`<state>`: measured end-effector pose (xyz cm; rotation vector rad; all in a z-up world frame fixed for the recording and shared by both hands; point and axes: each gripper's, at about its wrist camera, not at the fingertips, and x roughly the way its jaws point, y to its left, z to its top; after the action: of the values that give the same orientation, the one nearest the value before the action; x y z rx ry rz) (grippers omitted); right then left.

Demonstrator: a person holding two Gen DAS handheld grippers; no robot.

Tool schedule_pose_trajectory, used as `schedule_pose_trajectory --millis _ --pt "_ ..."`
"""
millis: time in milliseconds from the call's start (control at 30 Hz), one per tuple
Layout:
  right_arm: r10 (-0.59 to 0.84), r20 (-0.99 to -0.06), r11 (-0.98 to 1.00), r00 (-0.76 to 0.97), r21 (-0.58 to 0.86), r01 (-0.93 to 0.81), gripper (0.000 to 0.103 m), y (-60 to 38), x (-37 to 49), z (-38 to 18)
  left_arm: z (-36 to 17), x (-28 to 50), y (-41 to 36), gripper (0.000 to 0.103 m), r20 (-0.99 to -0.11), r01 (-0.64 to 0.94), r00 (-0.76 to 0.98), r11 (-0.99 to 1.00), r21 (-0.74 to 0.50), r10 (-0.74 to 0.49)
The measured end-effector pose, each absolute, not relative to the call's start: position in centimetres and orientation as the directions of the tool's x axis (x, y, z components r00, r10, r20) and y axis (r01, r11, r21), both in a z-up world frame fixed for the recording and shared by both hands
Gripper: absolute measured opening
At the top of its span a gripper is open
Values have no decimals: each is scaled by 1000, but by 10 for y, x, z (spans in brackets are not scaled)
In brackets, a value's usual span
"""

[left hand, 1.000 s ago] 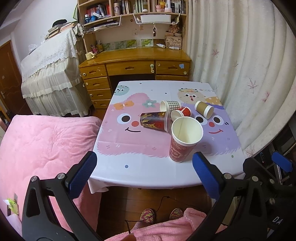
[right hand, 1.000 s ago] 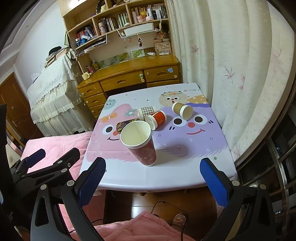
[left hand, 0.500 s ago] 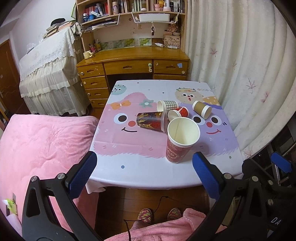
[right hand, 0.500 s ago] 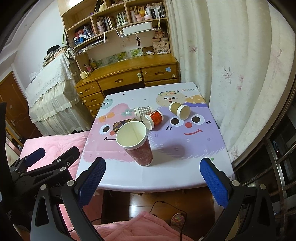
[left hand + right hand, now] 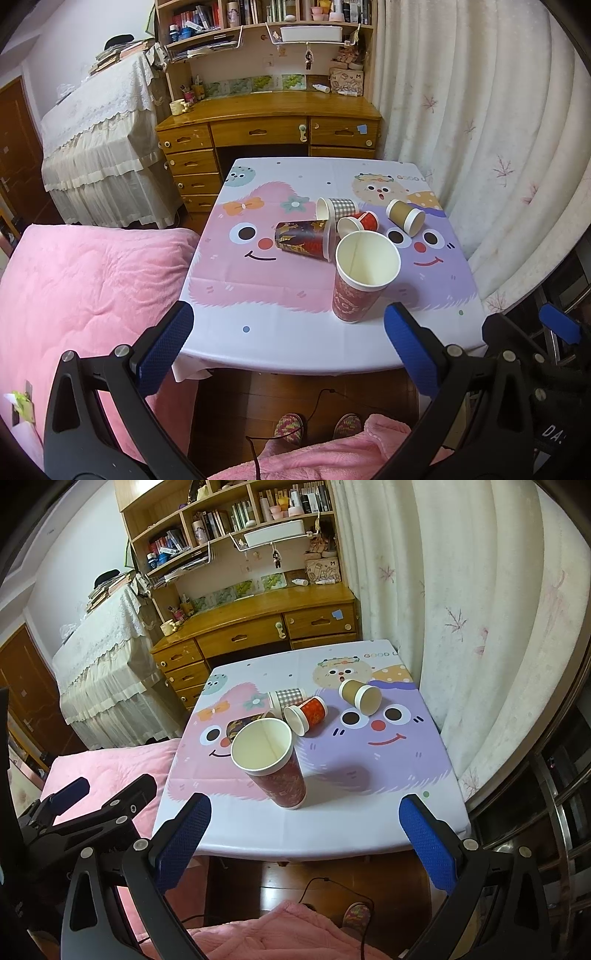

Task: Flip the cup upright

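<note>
- The left gripper (image 5: 288,343) hangs in front of the near edge of the table (image 5: 295,347), its blue-padded fingers (image 5: 166,347) spread wide with nothing between them
- The right gripper (image 5: 303,834) hangs at the same near edge, its blue fingers (image 5: 424,838) also spread wide and holding nothing
- Each gripper shows in the other's view: the right one at the lower right of the left wrist view, the left one at the lower left of the right wrist view, both off the table
- A tall red paper cup (image 5: 360,280) stands upright near the front of the table, mouth up, its white inside bare, touching neither gripper
- Just behind it a dark patterned cup (image 5: 303,240) lies on its side, its rim toward the red cup
- Behind that lies a checked cup (image 5: 338,208) on its side, and right beside it a small red cup (image 5: 360,223), also lying down
- A brown cup (image 5: 404,218) lies on its side a little apart, toward the curtain (image 5: 480,129)
- The table wears a cartoon cloth with pink and purple faces
- A pink quilt (image 5: 85,266) covers the bed left of the table
- Beyond the table stands a wooden desk (image 5: 266,122) with drawers, bookshelves (image 5: 258,14) above it
- Two slippered feet (image 5: 317,432) rest on the wooden floor below the table's edge
</note>
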<state>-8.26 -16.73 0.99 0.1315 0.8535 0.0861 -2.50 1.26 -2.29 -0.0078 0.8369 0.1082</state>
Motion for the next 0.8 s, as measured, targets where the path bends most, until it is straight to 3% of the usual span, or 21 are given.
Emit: schedule_pose_trajectory --millis 800 --pt "146 -757 987 637 155 -42 103 -166 -75 1 -25 -30 15 102 -748 -135 655 991 20 104"
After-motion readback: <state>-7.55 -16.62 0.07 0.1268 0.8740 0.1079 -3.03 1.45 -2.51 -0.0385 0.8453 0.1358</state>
